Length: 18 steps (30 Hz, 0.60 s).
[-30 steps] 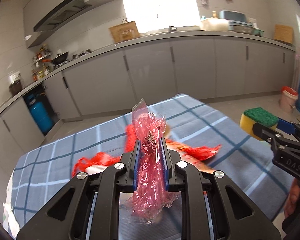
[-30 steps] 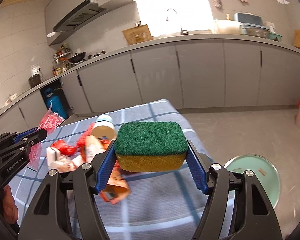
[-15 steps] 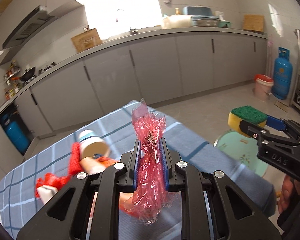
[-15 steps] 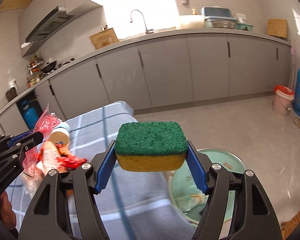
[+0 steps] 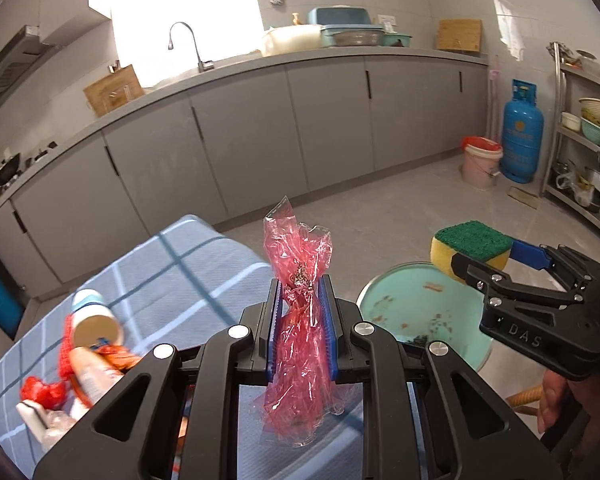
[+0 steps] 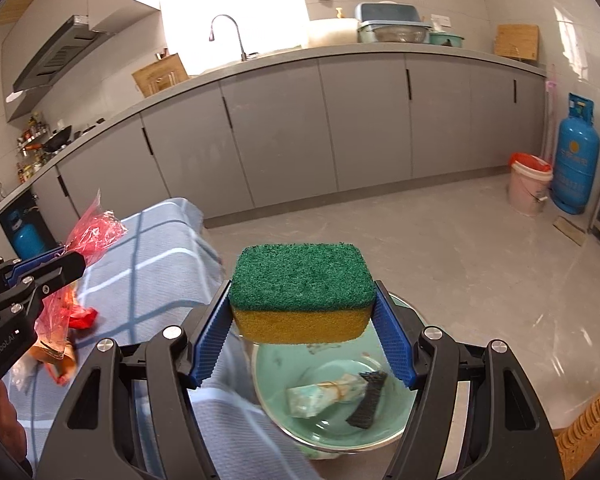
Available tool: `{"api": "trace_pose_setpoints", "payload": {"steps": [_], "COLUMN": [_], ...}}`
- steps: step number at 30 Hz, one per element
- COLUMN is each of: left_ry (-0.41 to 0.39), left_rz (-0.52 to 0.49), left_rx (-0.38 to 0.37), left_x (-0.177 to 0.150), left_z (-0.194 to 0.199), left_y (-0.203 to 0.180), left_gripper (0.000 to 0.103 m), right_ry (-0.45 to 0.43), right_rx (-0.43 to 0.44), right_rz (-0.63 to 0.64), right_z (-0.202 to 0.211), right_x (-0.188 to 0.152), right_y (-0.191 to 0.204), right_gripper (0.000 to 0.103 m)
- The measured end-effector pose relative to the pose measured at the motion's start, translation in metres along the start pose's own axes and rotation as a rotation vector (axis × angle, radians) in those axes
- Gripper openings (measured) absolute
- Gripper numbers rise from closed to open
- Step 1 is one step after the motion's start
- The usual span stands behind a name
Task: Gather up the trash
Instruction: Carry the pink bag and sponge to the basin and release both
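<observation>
My left gripper (image 5: 301,312) is shut on a crumpled red plastic wrapper (image 5: 298,264) and holds it in the air near the table's right end. My right gripper (image 6: 302,332) is shut on a green-and-yellow sponge (image 6: 302,292) and holds it above a mint green bin (image 6: 400,420) on the floor. The bin holds a wad of paper (image 6: 324,396) and a black scrap (image 6: 366,400). In the left wrist view the sponge (image 5: 472,246) and the bin (image 5: 420,312) lie to the right. The wrapper also shows at the left of the right wrist view (image 6: 94,228).
A table with a blue checked cloth (image 5: 172,276) carries more litter at the left: a tube with a tan cap (image 5: 96,324), red netting (image 5: 40,390) and wrappers. Grey cabinets (image 6: 360,128) line the back. A blue gas cylinder (image 6: 576,160) and a pink bucket (image 6: 528,184) stand at the right.
Both grippers have swung right, away from the table top and toward the floor bin. The sponge now hangs over the bin. Both grips are unchanged.
</observation>
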<state>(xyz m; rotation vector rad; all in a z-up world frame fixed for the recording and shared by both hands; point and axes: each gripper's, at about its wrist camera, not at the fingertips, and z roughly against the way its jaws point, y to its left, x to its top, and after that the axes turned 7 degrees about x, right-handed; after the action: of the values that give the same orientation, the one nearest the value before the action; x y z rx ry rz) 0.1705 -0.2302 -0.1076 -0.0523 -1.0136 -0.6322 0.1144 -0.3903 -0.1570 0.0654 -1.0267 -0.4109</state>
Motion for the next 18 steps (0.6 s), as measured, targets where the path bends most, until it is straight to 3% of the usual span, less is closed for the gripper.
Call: {"api": "trace_pose_setpoints", "payload": {"steps": [18], "left_ry": [0.042], "left_rz": [-0.041], "left_rx": [-0.164], "left_x": [0.007], "left_z": [-0.048], "left_y": [-0.064], "left_gripper": [0.019], "right_ry": [0.062], "right_rx": [-0.102], "right_rz": [-0.036], "right_z": [-0.03], "right_x": [-0.014], "right_y": [-0.063], "right_gripper": [0.068]}}
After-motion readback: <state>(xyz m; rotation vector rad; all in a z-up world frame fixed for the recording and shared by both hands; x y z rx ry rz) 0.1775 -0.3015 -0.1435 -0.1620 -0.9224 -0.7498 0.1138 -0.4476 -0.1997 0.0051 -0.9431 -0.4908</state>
